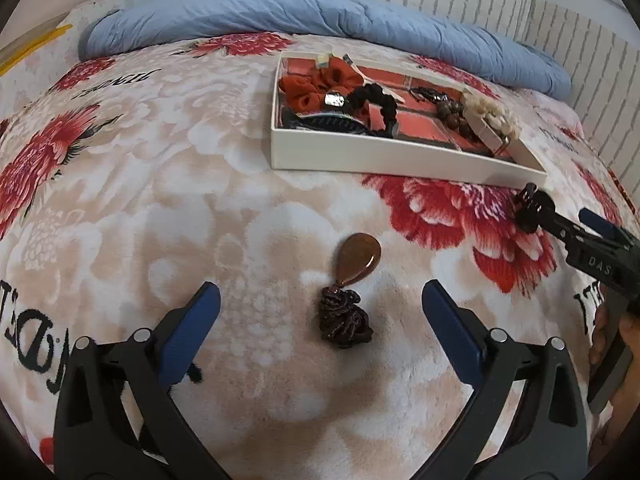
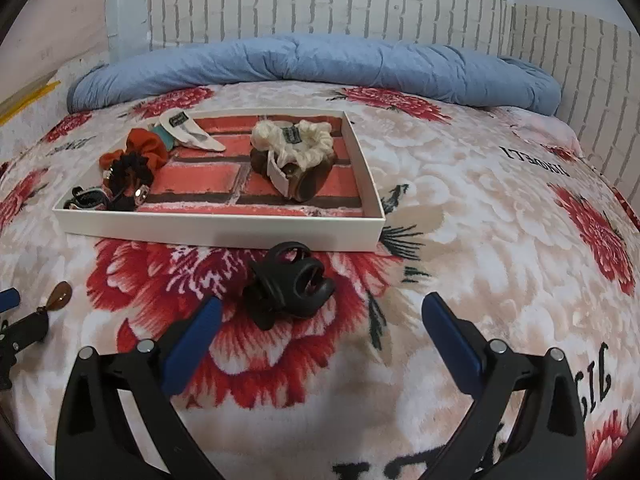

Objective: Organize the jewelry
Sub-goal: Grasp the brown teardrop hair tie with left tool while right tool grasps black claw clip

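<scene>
A brown teardrop pendant with a bunched beaded cord (image 1: 347,294) lies on the floral blanket between my open left gripper's (image 1: 320,300) fingers, just ahead of the tips. It shows at the far left of the right wrist view (image 2: 60,295). A black hair claw clip (image 2: 290,286) lies on the blanket just ahead of my open right gripper (image 2: 320,312), near the left finger. It also shows in the left wrist view (image 1: 530,208) by the right gripper's fingertips. A white tray (image 1: 392,158) (image 2: 224,230) holds scrunchies, clips and beads.
The tray holds an orange scrunchie (image 2: 138,152), a cream scrunchie (image 2: 296,142), a black scrunchie (image 1: 376,100) and brown beads (image 1: 452,116). A rolled blue duvet (image 2: 320,64) lies along the back, below a white brick wall (image 2: 320,0).
</scene>
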A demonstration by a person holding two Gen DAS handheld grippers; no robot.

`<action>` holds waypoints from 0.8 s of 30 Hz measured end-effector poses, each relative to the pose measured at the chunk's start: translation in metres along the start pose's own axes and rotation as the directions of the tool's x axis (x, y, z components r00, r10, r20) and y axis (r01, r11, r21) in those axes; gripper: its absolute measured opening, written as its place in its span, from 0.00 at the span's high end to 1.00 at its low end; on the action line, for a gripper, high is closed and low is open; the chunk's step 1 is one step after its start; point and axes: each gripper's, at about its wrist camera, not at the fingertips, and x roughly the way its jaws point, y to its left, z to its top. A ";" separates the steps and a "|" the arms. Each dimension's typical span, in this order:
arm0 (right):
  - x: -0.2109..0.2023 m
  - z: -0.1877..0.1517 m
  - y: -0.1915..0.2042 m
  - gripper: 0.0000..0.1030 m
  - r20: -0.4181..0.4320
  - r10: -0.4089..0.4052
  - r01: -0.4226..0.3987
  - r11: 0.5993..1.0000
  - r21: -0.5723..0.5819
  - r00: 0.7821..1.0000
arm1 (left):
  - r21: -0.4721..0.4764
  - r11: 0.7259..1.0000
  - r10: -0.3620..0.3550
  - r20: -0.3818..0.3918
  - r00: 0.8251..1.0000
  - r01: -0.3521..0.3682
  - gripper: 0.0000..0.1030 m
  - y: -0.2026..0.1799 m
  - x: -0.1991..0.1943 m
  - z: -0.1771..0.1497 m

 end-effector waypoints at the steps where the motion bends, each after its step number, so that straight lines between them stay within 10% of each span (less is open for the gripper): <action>1: 0.001 0.000 0.001 0.05 -0.004 -0.002 0.002 1.000 -0.004 1.000 | 0.002 1.000 0.008 -0.006 1.000 -0.008 0.08 -0.001 0.001 0.000; 16: 0.022 0.008 0.001 0.07 -0.048 0.026 -0.026 1.000 0.003 0.999 | 0.045 0.998 0.039 -0.026 0.999 -0.037 0.47 -0.007 0.006 -0.004; 24: 0.032 0.005 0.004 0.35 -0.096 0.055 -0.055 0.998 -0.007 0.994 | 0.069 0.996 0.059 -0.028 0.998 -0.057 0.59 -0.008 0.006 -0.004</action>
